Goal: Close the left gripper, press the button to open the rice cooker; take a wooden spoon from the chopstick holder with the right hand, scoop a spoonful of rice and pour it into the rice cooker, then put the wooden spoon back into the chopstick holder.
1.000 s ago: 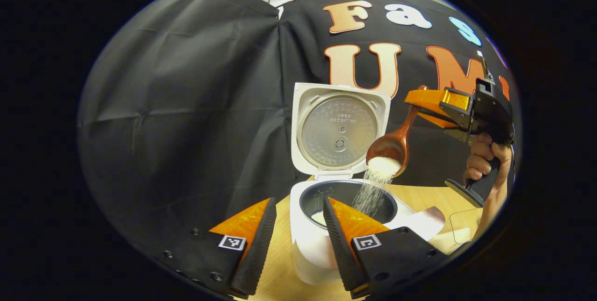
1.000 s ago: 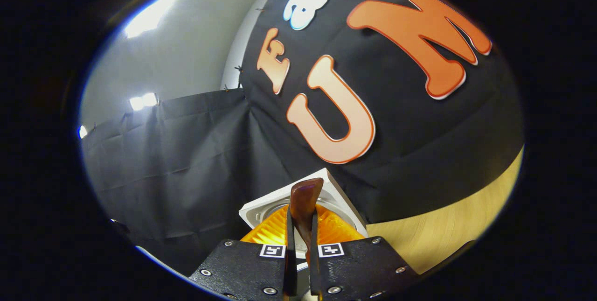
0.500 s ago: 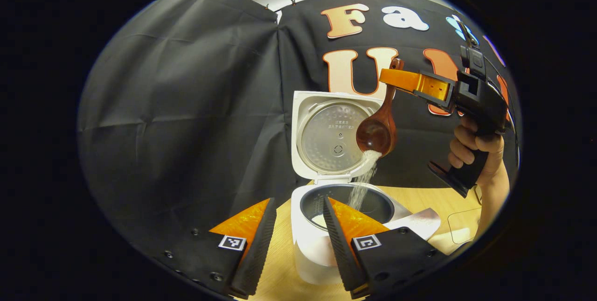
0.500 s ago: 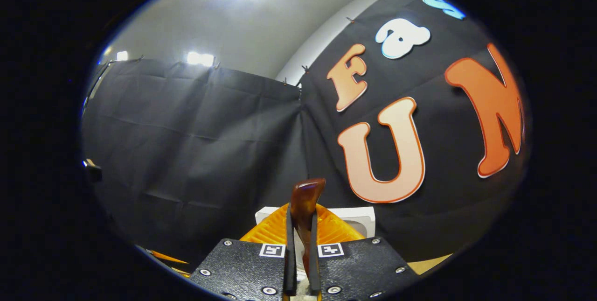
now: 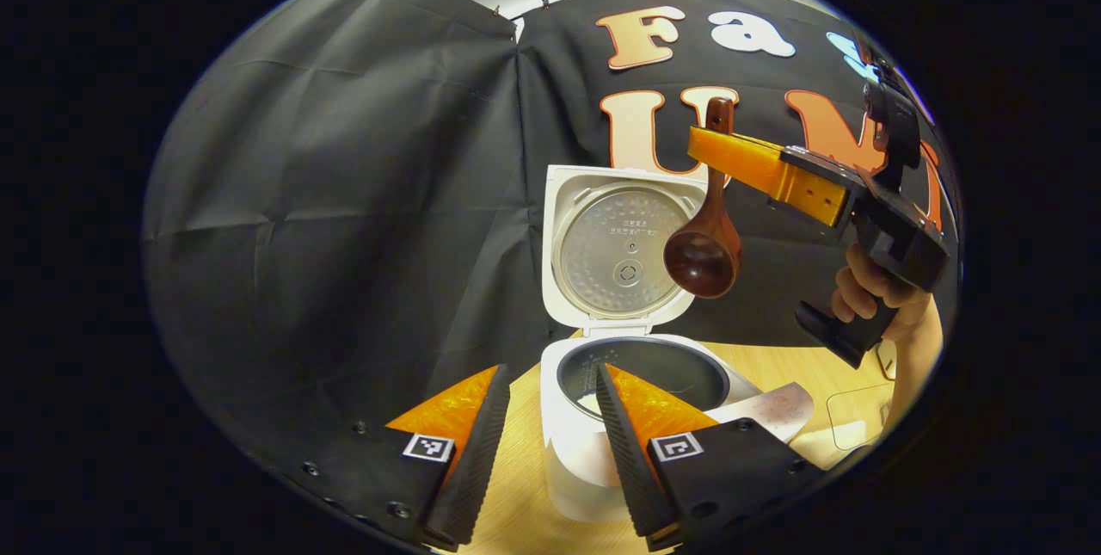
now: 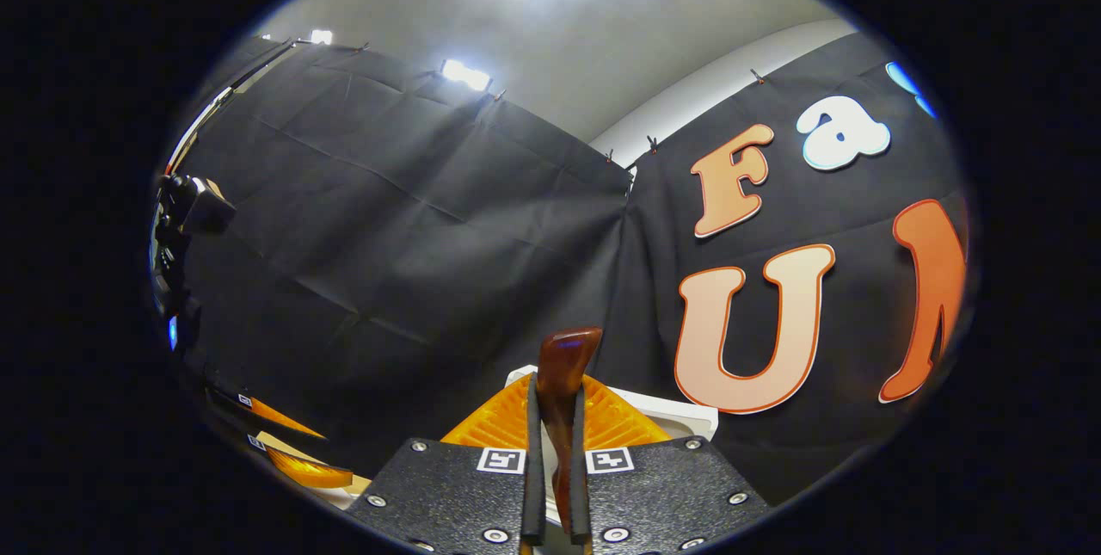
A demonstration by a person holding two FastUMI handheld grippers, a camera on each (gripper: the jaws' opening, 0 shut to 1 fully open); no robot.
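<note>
The white rice cooker (image 5: 568, 452) stands on the wooden table with its lid (image 5: 624, 249) raised upright. A little white rice (image 5: 588, 403) lies in the dark inner pot (image 5: 679, 370). Above the pot's right side hangs the dark wooden spoon (image 5: 704, 258), bowl down and empty. My right gripper (image 5: 716, 144) is shut on its handle, held by a hand (image 5: 864, 290). In the right gripper view the handle's end (image 6: 563, 361) sticks up between the fingers of that gripper (image 6: 556, 400). My left gripper (image 5: 550, 383) stands open in front of the cooker, holding nothing.
A pale sheet (image 5: 770, 404) lies on the table (image 5: 507, 486) right of the cooker, with a clear container (image 5: 860, 422) beyond it. In the right gripper view the cooker lid's top edge (image 6: 679, 413) shows behind the fingers, and the left gripper (image 6: 297, 456) sits low at the left.
The stream of rice from the spoon into the pot has stopped and the spoon is now empty. The right gripper has tipped further, leaving the spoon hanging bowl down. The left gripper stayed put.
</note>
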